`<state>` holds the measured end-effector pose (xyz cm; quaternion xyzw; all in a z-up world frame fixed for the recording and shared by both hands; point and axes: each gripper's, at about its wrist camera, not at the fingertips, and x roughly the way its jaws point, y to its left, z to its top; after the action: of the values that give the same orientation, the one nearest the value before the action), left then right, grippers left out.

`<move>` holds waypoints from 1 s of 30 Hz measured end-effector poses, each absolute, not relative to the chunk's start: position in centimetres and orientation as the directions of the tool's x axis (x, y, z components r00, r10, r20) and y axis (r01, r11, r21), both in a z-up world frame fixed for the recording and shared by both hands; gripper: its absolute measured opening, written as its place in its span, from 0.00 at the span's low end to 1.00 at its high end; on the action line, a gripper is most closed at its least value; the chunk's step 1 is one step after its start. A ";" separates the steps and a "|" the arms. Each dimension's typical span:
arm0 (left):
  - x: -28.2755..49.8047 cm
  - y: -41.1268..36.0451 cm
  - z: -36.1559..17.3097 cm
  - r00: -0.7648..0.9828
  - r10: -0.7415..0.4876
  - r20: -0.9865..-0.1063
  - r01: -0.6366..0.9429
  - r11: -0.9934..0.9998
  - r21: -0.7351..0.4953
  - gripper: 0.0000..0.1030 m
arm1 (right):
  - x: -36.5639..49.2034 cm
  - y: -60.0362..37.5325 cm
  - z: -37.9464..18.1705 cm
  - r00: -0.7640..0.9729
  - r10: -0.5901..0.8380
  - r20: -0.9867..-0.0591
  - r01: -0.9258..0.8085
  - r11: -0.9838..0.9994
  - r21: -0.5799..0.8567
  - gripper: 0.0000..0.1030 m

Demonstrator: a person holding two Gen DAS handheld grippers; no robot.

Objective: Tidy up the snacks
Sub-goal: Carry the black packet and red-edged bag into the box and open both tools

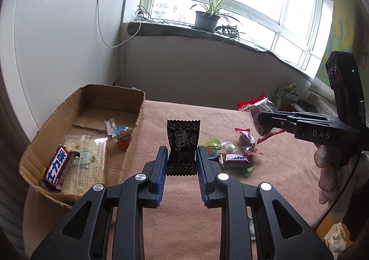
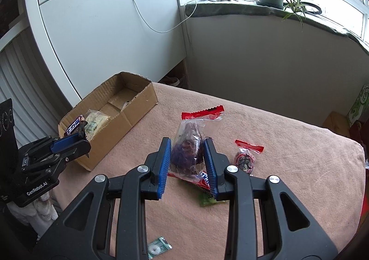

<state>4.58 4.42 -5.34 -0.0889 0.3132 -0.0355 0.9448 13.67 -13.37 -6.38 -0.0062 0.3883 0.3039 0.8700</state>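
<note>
Left gripper (image 1: 181, 159) gripping black sachet (image 1: 183, 144) | right gripper (image 2: 187, 163) clasping red-sealed packet (image 2: 192, 142) | cardboard box (image 1: 136, 107) holding snacks

— What's carrying it all?

— I'm looking at a table under a pinkish-tan cloth (image 2: 288, 144). A cardboard box (image 2: 138, 107) is sitting along its left edge.

— And loose on the cloth?

— Toward the middle, a Snickers bar (image 1: 235, 160) is lying beside a green jelly cup (image 1: 212, 148) and a small red-ended candy (image 2: 246, 158). A small green-and-white packet (image 2: 159, 248) is lying near the near edge.
</note>
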 end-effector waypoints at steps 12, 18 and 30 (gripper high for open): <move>4.0 10.7 -5.3 0.825 -0.031 -0.564 -0.134 0.959 -0.249 0.22 | 14.6 -4.6 -4.9 0.463 0.607 -0.646 -0.631 0.738 0.241 0.29; 4.1 12.4 -5.8 0.813 -0.002 -0.582 -0.168 0.957 -0.238 0.22 | 15.5 0.2 -5.3 0.427 0.622 -0.656 -0.671 0.705 0.232 0.29; 5.4 14.0 -6.6 0.795 0.006 -0.607 -0.190 0.952 -0.239 0.22 | 18.7 6.5 -7.9 0.358 0.607 -0.709 -0.698 0.679 0.228 0.29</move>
<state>5.36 13.96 -6.56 -0.1454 0.3158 0.0525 0.9361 18.73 6.48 -7.94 -0.0564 0.4042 0.3969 0.8221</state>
